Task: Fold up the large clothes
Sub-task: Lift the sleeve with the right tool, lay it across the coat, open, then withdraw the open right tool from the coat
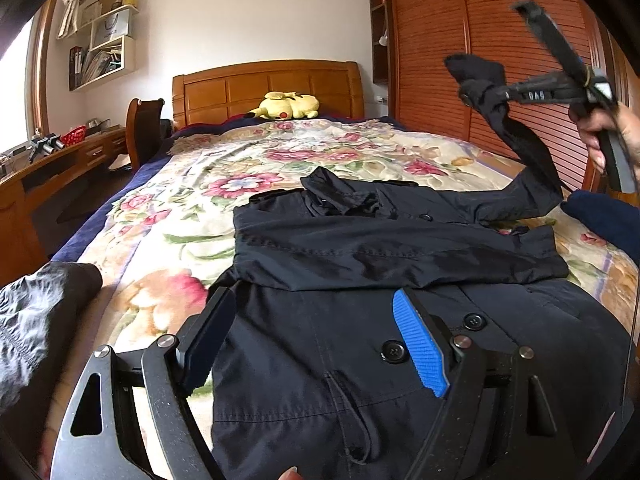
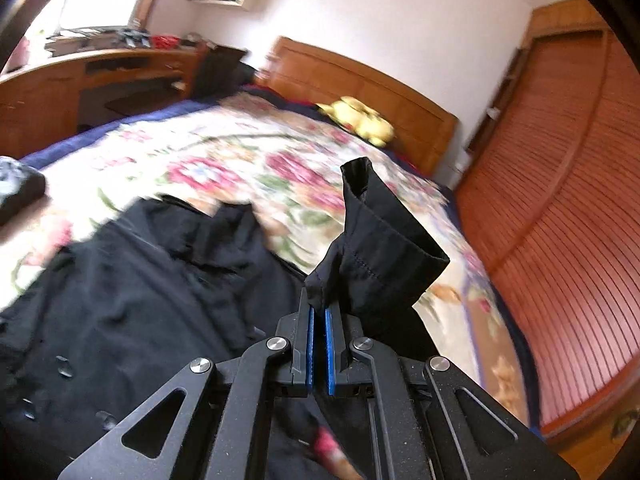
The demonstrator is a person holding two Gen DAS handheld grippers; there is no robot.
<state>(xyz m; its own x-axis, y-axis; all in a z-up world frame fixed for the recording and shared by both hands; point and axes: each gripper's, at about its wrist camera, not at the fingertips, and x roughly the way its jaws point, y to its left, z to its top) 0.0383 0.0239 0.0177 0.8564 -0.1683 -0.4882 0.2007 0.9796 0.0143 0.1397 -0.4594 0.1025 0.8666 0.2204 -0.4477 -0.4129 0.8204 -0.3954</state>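
Right claw (image 2: 319, 312) grips the coat (image 1: 360, 352) sleeve (image 2: 380, 256); left claw (image 1: 320, 320) gapes.

Black tongs (image 2: 319, 312) with blue ribbed pads (image 1: 422, 350) (silver pivot screws); person's sleeve (image 1: 604, 216) is navy.

A bed (image 1: 168, 200) with a floral blanket (image 1: 248, 160) and wooden headboard (image 1: 268, 88) stands against a white wall (image 1: 240, 12). A slatted wardrobe (image 1: 480, 60) rises right; desk (image 1: 60, 168), shelves (image 1: 104, 52) and bright window (image 1: 14, 80) left.
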